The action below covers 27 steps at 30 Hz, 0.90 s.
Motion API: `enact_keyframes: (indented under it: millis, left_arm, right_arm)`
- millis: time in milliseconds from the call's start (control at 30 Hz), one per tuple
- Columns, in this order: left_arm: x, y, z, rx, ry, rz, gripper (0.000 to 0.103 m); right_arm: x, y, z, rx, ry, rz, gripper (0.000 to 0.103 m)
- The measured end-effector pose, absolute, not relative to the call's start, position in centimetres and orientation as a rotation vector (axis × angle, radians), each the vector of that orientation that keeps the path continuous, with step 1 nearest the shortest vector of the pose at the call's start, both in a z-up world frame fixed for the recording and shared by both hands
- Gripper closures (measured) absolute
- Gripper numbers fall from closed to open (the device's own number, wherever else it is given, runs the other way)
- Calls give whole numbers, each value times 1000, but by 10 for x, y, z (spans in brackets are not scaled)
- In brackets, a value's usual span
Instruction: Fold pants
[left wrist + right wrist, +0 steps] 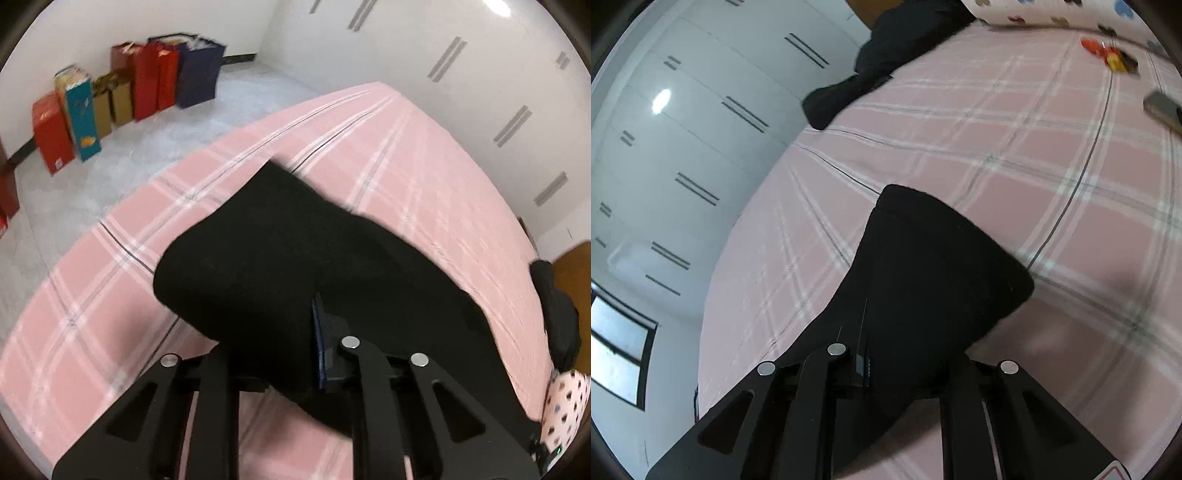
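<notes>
Pants [266,258], black and soft-looking, are bunched up over the pink plaid bed sheet [92,332], and that sheet is the landmark for everything here. The left hand-held gripper [295,354] is clamped on a fold of the black fabric, which drapes over its fingers and spills out onto the sheet in front. Same deal on the other side: the right hand-held gripper [901,369] is pinching the pants [934,266] too, with a wide flap of cloth fanning out ahead of it above the sheet [1034,155].

Off the far edge of the sheet, on the grey floor, a row of paper gift bags [122,96] in red, teal, gold and navy stands along the white wall. At the head end of the sheet there's another heap of dark clothing [886,55] and a white pillow with coloured dots [1034,11]. White wardrobe doors with grey handles [701,147] run alongside the sheet.
</notes>
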State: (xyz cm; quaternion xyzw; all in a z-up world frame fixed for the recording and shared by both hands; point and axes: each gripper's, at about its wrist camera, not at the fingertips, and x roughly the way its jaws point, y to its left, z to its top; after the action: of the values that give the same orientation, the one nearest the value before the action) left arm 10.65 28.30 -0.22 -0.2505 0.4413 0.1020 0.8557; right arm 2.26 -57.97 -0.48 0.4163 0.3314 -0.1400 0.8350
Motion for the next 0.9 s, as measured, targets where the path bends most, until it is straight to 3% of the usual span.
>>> enact_keyframes:
  millis: [233, 333, 467, 633, 767, 900]
  left_arm:
    - [72, 291, 43, -529, 995, 160, 90]
    - [57, 287, 28, -470, 1061, 194, 90]
    - [27, 278, -35, -419, 1201, 267, 88]
    - [11, 264, -26, -350, 1137, 329, 76]
    - [-8, 248, 14, -223, 1053, 448, 40]
    - [-24, 214, 46, -98, 931, 493, 39]
  right_arm:
    - [-14, -602, 48, 805, 740, -272, 92]
    - [-36, -613, 27, 772, 829, -304, 92]
    - [-61, -621, -43, 801, 986, -346, 91]
    - [-73, -625, -54, 884, 904, -330, 90]
    - [-80, -628, -52, 924, 885, -306, 81]
    - [-78, -634, -60, 1009, 863, -290, 70]
